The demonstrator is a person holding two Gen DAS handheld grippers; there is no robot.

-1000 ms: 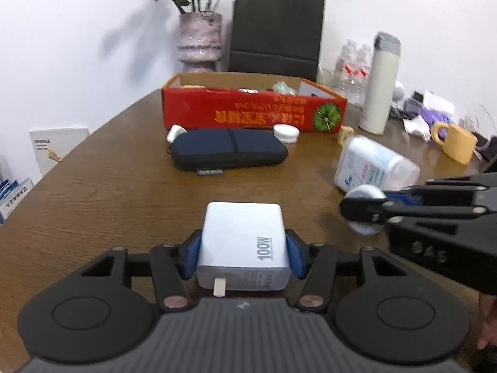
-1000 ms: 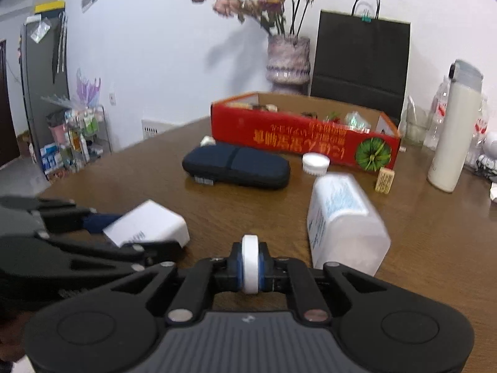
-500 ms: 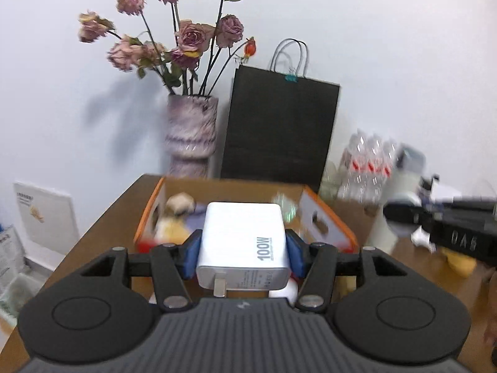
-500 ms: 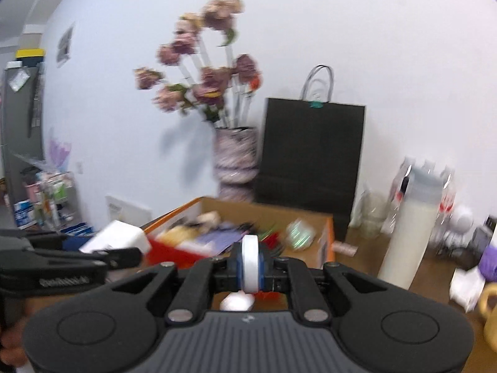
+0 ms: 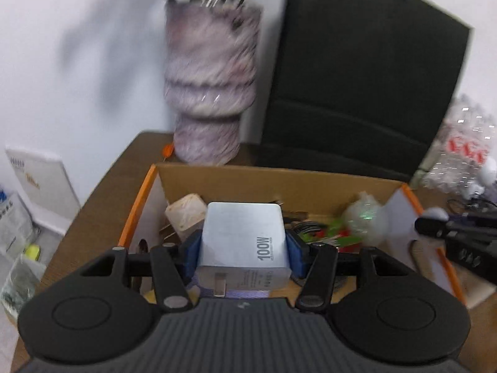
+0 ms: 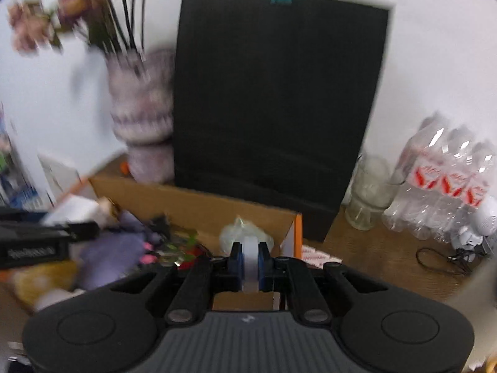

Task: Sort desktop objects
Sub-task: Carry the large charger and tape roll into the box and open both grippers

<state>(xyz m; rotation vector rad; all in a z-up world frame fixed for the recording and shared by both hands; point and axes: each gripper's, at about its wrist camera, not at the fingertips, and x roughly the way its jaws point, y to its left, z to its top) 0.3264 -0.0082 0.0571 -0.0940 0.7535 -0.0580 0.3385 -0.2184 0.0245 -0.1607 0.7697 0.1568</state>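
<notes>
Wooden table [image 5: 102,192] bears a cardboard box [image 5: 279,183]; left claw [image 5: 242,248] clamps a charger [image 5: 243,236], right claw [image 6: 250,262] a white disc [image 6: 250,258].

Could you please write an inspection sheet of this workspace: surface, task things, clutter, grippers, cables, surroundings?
Surface: brown wooden table, mostly covered.
Job's things: white 100W charger in the left gripper; small white disc on edge in the right gripper; both over the open cardboard box.
Clutter: box already holds a white plug, a clear wrapped ball and blurred colourful items.
Grippers: left shut on the charger, right shut on the disc.
Cables: thin black cable on the table at right.
Surroundings: vase with flowers, black paper bag, glass jar, pack of water bottles, white wall.
</notes>
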